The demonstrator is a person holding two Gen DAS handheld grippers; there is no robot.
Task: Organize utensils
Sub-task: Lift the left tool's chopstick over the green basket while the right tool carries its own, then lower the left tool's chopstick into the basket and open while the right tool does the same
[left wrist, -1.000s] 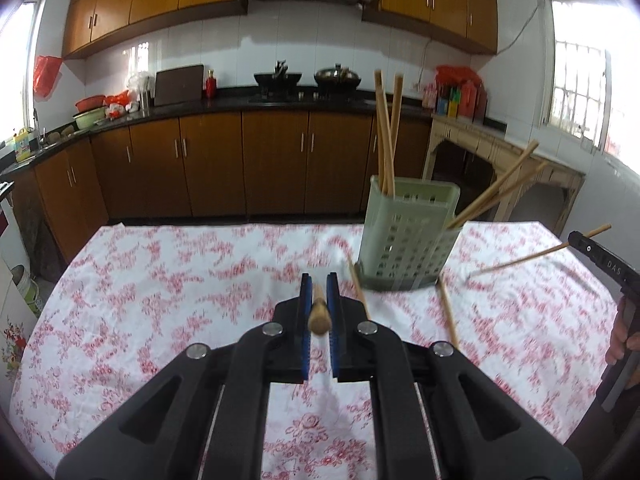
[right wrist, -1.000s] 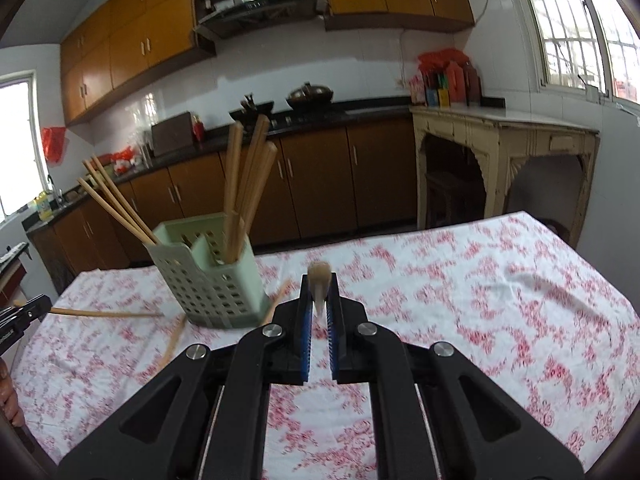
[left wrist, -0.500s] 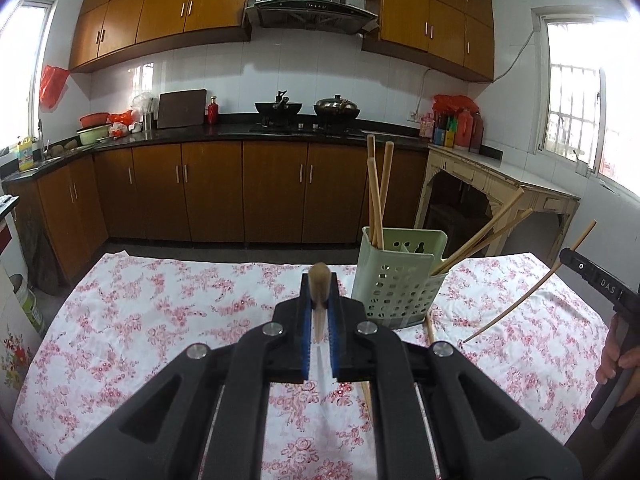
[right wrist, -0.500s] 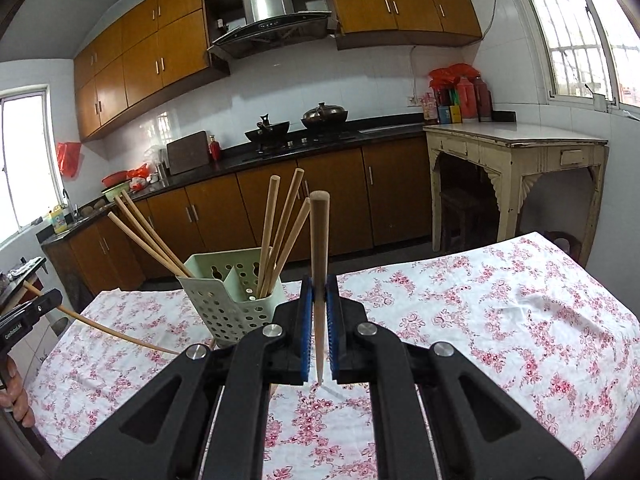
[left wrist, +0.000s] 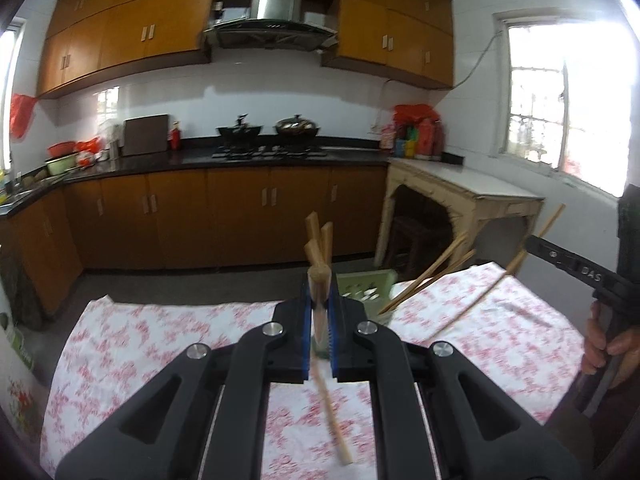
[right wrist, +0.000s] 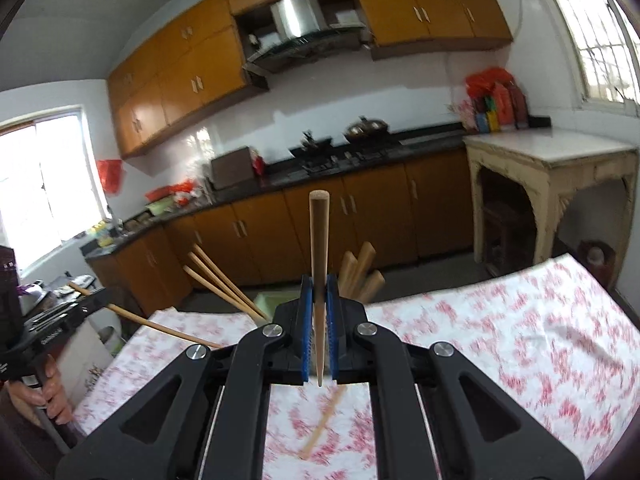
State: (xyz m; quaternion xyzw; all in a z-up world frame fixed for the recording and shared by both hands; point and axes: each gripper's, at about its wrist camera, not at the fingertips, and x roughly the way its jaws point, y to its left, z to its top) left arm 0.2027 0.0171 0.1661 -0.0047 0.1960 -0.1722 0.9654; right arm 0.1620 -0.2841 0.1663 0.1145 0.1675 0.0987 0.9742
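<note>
The room is a kitchen with white tiled walls (left wrist: 248, 96); orange-brown upper cabinets (left wrist: 132, 36) run along the top, and a steel range hood (left wrist: 276, 4) sits between them; matching lower cabinets (left wrist: 240, 216) carry a dark countertop (left wrist: 192, 160), where two dark pots (left wrist: 296, 126) stand on the hob; a pale worn side table (left wrist: 468, 196) with a white top stands by the right wall; daylight glares through a barred window (left wrist: 560, 92) above it, and another bright window (right wrist: 44, 176) lights the left wall; a red bag (left wrist: 20, 114) hangs there; the floor (left wrist: 168, 286) is dark grey; a red-flowered white cloth (right wrist: 500, 320) covers the near table.
</note>
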